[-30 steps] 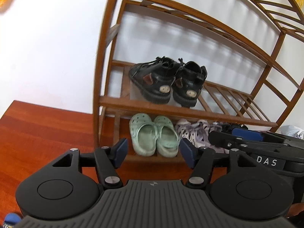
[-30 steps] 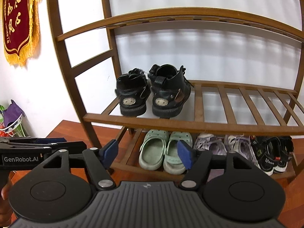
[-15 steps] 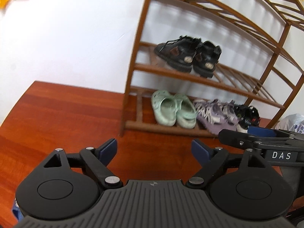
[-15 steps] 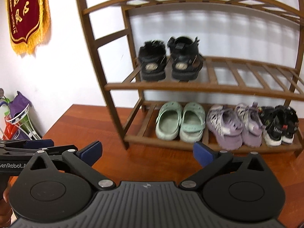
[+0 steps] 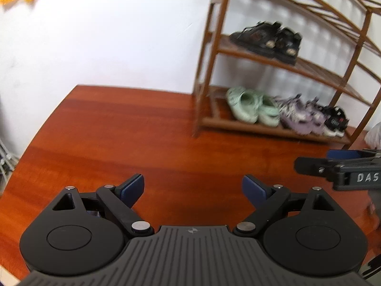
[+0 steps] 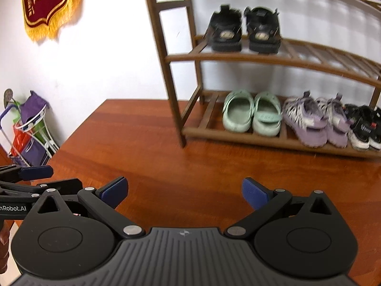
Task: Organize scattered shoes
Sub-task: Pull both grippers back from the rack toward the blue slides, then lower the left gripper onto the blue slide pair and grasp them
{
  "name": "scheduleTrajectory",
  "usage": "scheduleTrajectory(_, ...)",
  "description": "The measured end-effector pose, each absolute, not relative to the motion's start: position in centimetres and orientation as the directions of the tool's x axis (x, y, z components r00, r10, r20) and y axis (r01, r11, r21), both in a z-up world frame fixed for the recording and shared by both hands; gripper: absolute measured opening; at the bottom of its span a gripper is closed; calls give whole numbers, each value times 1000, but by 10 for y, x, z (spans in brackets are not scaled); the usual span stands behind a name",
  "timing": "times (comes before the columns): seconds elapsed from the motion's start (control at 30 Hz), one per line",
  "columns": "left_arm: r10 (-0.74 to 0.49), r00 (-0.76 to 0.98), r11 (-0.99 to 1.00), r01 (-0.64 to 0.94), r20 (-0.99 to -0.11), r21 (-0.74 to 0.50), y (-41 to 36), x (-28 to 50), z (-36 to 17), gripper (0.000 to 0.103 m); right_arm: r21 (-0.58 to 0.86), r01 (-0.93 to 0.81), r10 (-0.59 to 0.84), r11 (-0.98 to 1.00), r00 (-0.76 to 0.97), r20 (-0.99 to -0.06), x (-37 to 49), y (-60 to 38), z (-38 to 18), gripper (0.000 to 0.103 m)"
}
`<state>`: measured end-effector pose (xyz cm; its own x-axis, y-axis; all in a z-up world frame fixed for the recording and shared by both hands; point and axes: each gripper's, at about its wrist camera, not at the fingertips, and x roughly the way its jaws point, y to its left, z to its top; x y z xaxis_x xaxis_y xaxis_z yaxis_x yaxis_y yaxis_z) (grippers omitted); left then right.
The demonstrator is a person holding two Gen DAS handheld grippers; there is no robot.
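Observation:
A wooden shoe rack (image 6: 281,59) stands at the back of the red-brown table (image 6: 147,157). A pair of black sandals (image 6: 243,31) sits on its middle shelf. Green clogs (image 6: 250,114), purple sandals (image 6: 316,121) and black-and-white sneakers (image 6: 364,128) line the bottom shelf. The same rack (image 5: 281,59) and clogs (image 5: 252,107) show in the left wrist view. My left gripper (image 5: 193,188) and my right gripper (image 6: 184,191) are both open and empty, low over the bare table, well back from the rack.
A red banner with gold fringe (image 6: 50,4) hangs on the white wall. A wire cart with purple and red bags (image 6: 28,131) stands off the table's left edge. A white bundle (image 5: 375,135) lies to the right of the rack.
Both grippers have pulled back from the rack and opened wider. The rack and shoes now look smaller and farther away, with more table in view.

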<state>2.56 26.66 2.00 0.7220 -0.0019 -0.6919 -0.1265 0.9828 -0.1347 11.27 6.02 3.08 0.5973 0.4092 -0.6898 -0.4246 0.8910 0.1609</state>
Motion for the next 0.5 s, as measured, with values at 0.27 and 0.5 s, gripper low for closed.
scheduleTrajectory(0.27, 91, 712, 981, -184, -696, -60, 294, -8, -6, 91, 169, -422, 406, 891, 570, -715, 87, 81, 9, 102)
scheduleTrajectory(0.5, 137, 705, 975, -221, -696, -32, 313, -30, -32, 91, 164, -414, 394, 895, 564, -726, 72, 94, -2, 102)
